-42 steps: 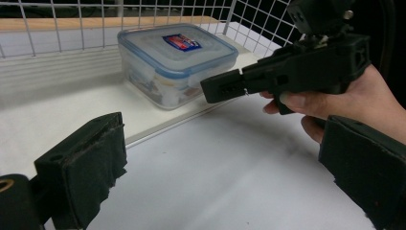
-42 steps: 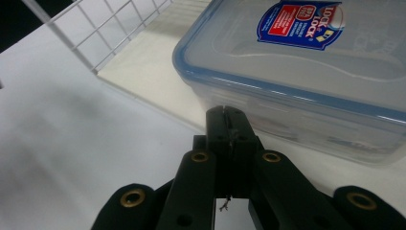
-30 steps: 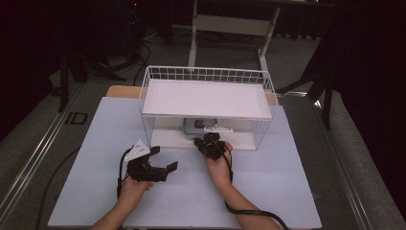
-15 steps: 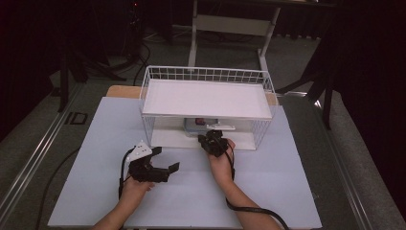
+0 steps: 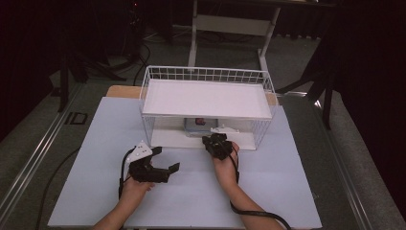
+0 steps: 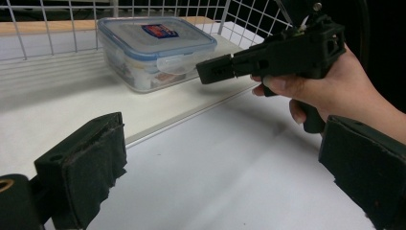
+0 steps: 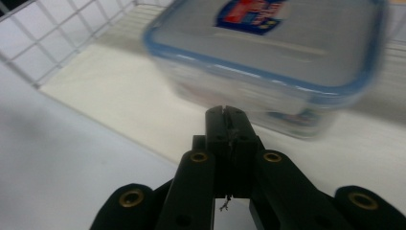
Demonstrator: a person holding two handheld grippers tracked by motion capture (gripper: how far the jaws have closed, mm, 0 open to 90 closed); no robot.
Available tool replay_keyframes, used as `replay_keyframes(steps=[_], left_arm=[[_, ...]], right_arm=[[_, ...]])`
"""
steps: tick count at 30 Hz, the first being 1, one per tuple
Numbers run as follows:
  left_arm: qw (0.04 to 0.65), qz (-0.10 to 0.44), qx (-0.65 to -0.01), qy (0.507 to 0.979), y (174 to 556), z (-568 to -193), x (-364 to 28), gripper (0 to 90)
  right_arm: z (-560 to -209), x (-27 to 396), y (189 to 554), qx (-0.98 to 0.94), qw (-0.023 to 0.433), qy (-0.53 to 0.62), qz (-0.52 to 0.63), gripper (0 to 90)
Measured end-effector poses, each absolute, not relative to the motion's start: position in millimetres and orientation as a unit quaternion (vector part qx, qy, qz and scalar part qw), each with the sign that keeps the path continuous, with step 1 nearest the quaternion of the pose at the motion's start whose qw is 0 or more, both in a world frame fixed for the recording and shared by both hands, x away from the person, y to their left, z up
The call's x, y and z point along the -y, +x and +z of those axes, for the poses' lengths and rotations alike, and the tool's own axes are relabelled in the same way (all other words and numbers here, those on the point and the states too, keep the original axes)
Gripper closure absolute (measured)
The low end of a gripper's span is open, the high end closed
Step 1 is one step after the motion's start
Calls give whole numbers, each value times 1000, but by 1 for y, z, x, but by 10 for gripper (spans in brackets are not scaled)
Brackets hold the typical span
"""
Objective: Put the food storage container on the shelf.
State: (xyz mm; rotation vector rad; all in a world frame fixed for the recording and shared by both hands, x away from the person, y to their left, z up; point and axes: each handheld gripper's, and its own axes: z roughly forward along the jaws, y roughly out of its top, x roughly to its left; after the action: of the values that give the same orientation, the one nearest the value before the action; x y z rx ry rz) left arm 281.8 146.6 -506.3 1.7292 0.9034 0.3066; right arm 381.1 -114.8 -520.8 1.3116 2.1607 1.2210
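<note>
clear plastic box with blue-rimmed lid (image 7: 268, 62) just ahead of right gripper (image 7: 225, 112), jaws closed, empty, tips near its wall. left gripper (image 6: 225, 187) farther off, jaws wide open, empty.

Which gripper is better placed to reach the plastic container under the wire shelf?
The right gripper: its shut jaws point at the container, close in front. The left gripper stands open, farther back on the table.
</note>
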Motion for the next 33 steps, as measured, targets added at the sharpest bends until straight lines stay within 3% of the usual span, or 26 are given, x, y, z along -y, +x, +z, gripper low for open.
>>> replay_keyframes(steps=[9, 15, 18, 21, 25, 26, 27, 30, 33], left_arm=[[551, 128, -382, 731, 283, -508, -147, 35], [552, 132, -381, 730, 282, -506, -147, 35], [554, 132, -380, 729, 282, -506, -146, 35], [554, 137, -375, 731, 281, -506, -144, 35], [558, 132, -367, 732, 281, -505, -140, 34], [557, 125, -365, 736, 281, -504, -139, 25], [553, 121, -365, 739, 280, -503, -137, 23], [545, 133, -362, 744, 278, -500, -132, 18], [545, 135, -349, 750, 278, -495, -129, 18]], right_arm=[[-520, 121, 389, -754, 189, 465, 425, 896], [-520, 122, 380, -753, 177, 464, 432, 880], [-519, 124, 371, -750, 163, 463, 443, 823], [-516, 126, 360, -751, 155, 455, 453, 681], [-514, 129, 346, -750, 160, 443, 464, 406], [-512, 132, 342, -748, 151, 439, 475, 270], [-512, 132, 342, -748, 151, 439, 475, 270], [-507, 138, 336, -749, 141, 428, 486, 137], [-501, 144, 332, -750, 143, 420, 491, 137]])
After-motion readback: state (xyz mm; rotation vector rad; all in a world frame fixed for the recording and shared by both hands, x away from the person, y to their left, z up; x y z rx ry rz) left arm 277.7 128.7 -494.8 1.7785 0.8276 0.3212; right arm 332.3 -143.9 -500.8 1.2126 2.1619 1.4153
